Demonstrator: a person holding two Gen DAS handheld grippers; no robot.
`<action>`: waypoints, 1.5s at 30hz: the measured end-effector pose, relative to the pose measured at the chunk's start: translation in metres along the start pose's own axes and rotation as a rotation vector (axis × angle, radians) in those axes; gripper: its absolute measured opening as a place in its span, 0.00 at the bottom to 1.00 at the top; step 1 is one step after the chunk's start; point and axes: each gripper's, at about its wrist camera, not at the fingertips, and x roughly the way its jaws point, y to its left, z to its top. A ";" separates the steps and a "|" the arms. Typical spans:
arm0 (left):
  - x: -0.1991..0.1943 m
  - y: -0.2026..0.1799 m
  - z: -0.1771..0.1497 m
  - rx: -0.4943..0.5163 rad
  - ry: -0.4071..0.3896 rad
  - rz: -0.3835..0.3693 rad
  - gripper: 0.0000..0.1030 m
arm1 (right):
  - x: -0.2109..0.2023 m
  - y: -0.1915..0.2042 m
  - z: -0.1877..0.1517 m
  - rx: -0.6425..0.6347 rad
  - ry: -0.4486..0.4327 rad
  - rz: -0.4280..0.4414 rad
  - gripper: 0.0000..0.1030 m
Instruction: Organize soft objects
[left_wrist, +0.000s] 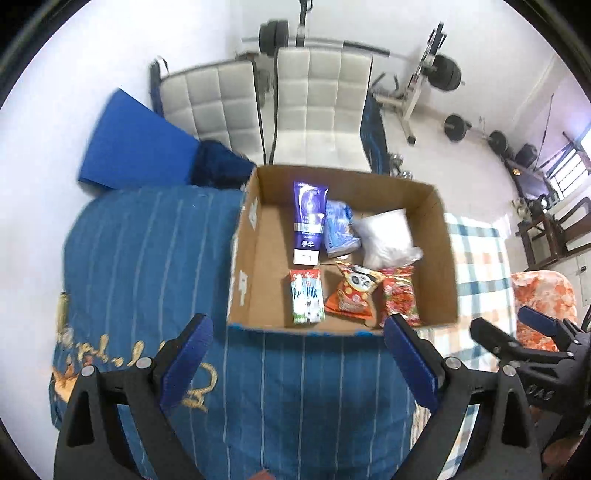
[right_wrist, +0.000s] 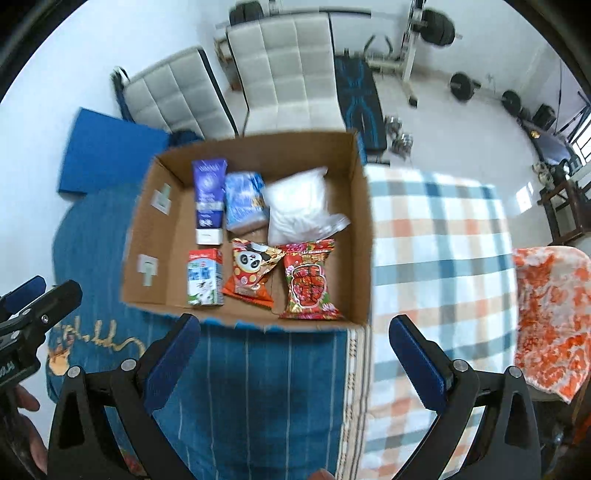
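While both grippers hover wide open and empty, the open brown cardboard box (right_wrist: 364, 236) sits on the blue striped cloth (left_wrist: 147, 258).
Left gripper (left_wrist: 297, 334), right gripper (right_wrist: 294, 330) near box front; inside: purple tube (right_wrist: 209, 197), blue pack (right_wrist: 243, 201), white plastic bag (right_wrist: 299, 210), milk carton (right_wrist: 204, 277), panda snack bag (right_wrist: 251, 273), red snack bag (right_wrist: 310, 284).

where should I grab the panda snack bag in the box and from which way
Probably from above: the panda bag lies flat between the milk carton and the red bag. Pinch its crimped near end, which seems free of both; the puffed middle may slip.
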 end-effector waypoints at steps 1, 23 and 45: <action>-0.016 -0.001 -0.007 0.003 -0.019 0.006 0.92 | -0.015 -0.001 -0.006 0.001 -0.019 0.006 1.00; -0.180 -0.013 -0.088 -0.011 -0.222 0.028 0.92 | -0.235 0.000 -0.138 -0.021 -0.206 0.096 1.00; -0.216 -0.032 -0.086 0.026 -0.330 0.065 0.92 | -0.304 0.002 -0.127 -0.004 -0.360 -0.038 1.00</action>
